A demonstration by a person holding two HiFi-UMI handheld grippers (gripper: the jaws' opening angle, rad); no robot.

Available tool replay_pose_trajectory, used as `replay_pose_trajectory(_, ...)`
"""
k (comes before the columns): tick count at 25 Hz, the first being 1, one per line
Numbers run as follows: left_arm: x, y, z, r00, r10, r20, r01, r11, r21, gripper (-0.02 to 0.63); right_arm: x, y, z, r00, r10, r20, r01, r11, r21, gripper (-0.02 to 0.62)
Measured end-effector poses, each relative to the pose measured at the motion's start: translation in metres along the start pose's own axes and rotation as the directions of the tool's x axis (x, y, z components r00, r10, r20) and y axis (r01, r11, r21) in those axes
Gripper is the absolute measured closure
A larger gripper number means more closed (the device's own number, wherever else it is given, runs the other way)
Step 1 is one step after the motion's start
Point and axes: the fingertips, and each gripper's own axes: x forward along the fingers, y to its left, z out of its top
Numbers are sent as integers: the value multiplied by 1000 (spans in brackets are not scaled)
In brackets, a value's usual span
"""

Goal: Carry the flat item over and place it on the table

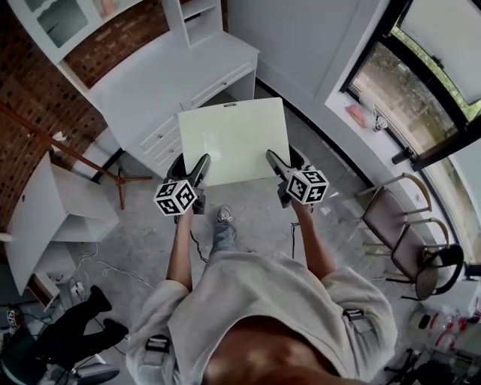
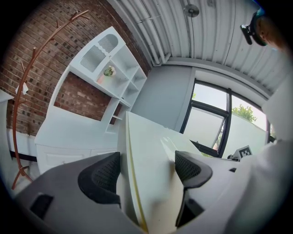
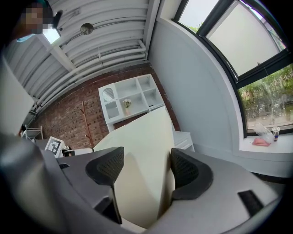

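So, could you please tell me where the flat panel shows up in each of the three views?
Head view: flat panel at the centre of the picture.
Left gripper view: flat panel bottom centre, edge-on between the jaws.
Right gripper view: flat panel lower centre, between the jaws.
Shared landmark: white shelf unit against the brick wall.

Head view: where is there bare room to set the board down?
The desk top is bare between the brick wall and shelf tower behind and its drawers in front: room for the board. Crowded: chairs by the window; cables on the floor left.
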Motion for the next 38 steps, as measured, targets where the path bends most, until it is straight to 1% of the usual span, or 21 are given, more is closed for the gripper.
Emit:
replay_pose_trajectory(10,95,70,51,999,-39,-4,39,999,-23,224,111,-23,42,999,-47,6,47,999,-18,258)
replay_pose_trajectory(17,146,124,92,998,-59,3,59,998,-24,225,188,-23,68,998,-65,28,65,998,-23,259)
replay_pose_trajectory(22,176,155,114,997,-75,10,75,997,-25,224,232,-24,83,996,-79,42,80,996,-35,260)
replay_pose_trajectory(30,210,189,133,995,-102,10,102,995,-17,224,275,-26,93,993,-103,63,105,993,-45,262)
replay_pose_trajectory(38,235,202,136,992,-126,-2,126,992,-22,224,294,-37,95,989,-130,70,133,990,-43,264)
